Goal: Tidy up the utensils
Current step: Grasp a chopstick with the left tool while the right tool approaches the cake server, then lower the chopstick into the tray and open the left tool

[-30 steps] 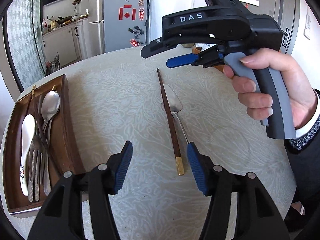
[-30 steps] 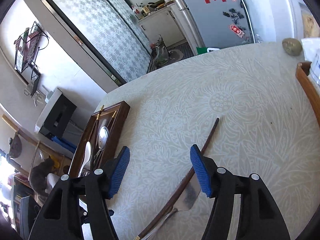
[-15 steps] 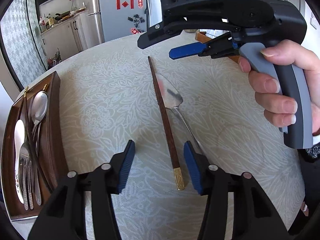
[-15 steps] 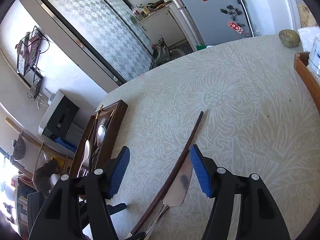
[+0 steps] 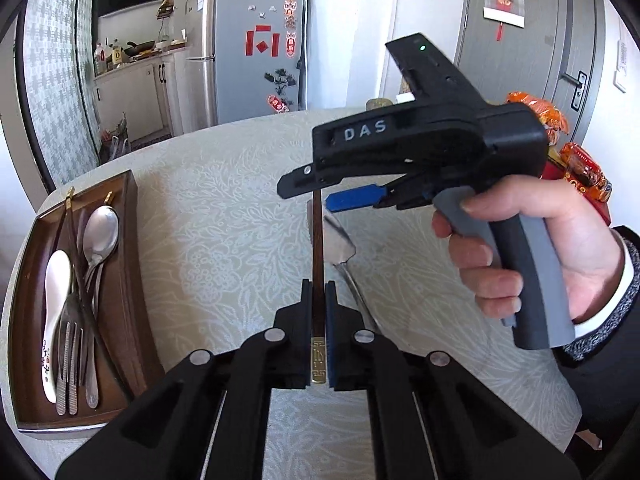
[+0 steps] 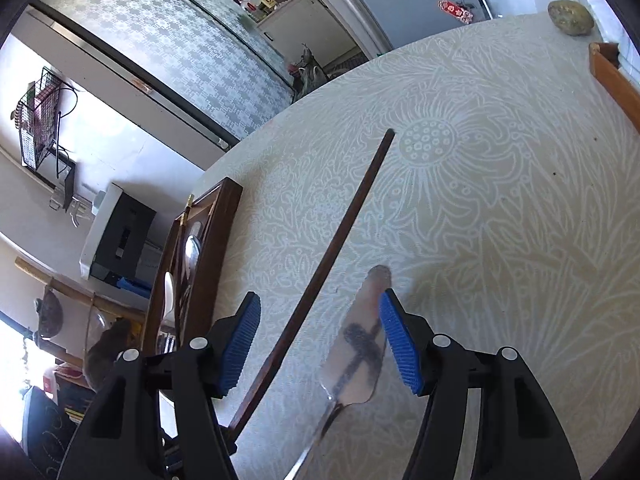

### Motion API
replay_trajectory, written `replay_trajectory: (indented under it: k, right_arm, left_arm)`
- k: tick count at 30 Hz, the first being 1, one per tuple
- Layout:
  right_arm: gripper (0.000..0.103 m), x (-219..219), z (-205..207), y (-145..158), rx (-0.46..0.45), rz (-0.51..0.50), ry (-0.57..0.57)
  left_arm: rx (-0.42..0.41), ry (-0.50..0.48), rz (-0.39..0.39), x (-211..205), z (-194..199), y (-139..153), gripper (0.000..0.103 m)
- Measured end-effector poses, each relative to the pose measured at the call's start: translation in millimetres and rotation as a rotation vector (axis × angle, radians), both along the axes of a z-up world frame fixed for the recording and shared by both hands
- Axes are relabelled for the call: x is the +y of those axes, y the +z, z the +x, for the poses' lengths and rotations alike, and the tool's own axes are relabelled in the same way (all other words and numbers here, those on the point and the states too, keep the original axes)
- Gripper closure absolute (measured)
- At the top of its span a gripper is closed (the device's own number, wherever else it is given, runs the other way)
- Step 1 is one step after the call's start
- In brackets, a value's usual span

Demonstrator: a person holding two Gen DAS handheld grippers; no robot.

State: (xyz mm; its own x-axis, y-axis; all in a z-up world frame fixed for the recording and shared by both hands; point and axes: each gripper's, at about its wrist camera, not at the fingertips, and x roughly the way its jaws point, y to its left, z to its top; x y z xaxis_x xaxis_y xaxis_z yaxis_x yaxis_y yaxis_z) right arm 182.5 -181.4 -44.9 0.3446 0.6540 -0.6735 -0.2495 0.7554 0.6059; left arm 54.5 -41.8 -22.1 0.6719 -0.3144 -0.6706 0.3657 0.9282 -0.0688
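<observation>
My left gripper (image 5: 319, 296) is shut on a dark wooden chopstick (image 5: 318, 248) near its gold-capped end; the stick runs away across the table. A metal cake server (image 5: 340, 246) lies just right of it. A dark wooden tray (image 5: 130, 280) at the left holds a steel spoon (image 5: 100, 232), a white ceramic spoon, forks and a chopstick. My right gripper (image 6: 320, 340) is open above the table, its fingers on either side of the chopstick (image 6: 340, 236) and the server blade (image 6: 356, 356). The right gripper also shows in the left wrist view (image 5: 340, 196).
The round table has a pale floral cloth (image 6: 500, 200). A wooden box edge (image 6: 612, 76) and a stone-like lump (image 6: 570, 18) sit at its far side. Orange snack packets (image 5: 576, 160) lie behind the right hand. A fridge (image 5: 248, 48) stands beyond the table.
My left gripper has closed on the chopstick's gold-capped end; it was open a second ago. My right gripper has moved forward and lower over the chopstick and the server.
</observation>
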Motion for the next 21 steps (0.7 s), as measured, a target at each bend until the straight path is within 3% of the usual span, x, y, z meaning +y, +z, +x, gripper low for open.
replay_trajectory:
  k: [3, 11, 21]
  right_arm:
    - [0.086, 9, -2, 6, -0.016, -0.009, -0.014]
    - [0.088, 63, -9, 28, -0.061, -0.057, 0.05]
    - [0.088, 191, -1, 37, -0.099, -0.133, 0.226]
  left_arm:
    - [-0.011, -0.015, 0.003, 0, -6, 4, 0.096]
    - [-0.022, 0.047, -0.01, 40, -23, 10, 0.096]
    - [-0.018, 0.236, -0.007, 125, -38, 10, 0.096]
